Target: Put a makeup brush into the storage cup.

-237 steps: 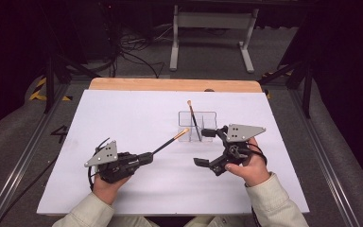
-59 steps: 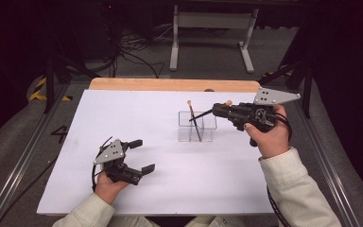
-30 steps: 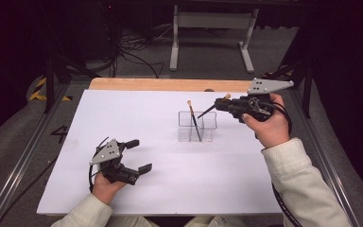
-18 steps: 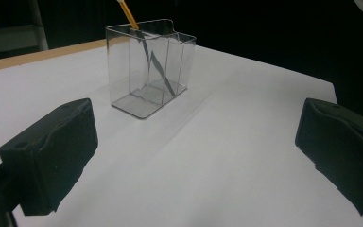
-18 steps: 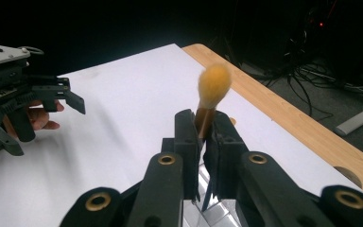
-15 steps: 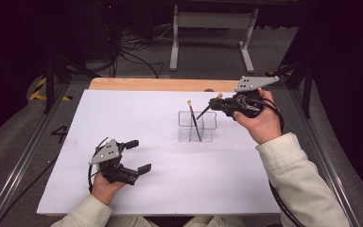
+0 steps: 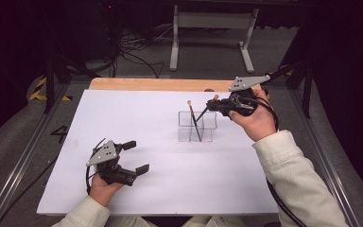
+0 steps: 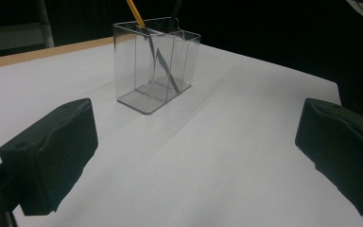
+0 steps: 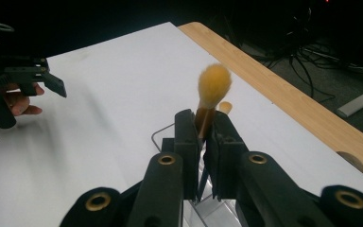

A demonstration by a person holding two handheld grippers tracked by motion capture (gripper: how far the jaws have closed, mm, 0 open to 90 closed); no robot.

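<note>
The right claw is clamped on a thin black brush with a fluffy yellow tip, just above the clear plastic box near the back of the white bench. Another brush stands tilted inside. The left claw rests apart, holding nothing.

A white-topped bench with a light wooden far edge stands on grey carpeted floor. Beyond it, a white metal stand and tangled black cables lie in a dark, dimly lit room.
</note>
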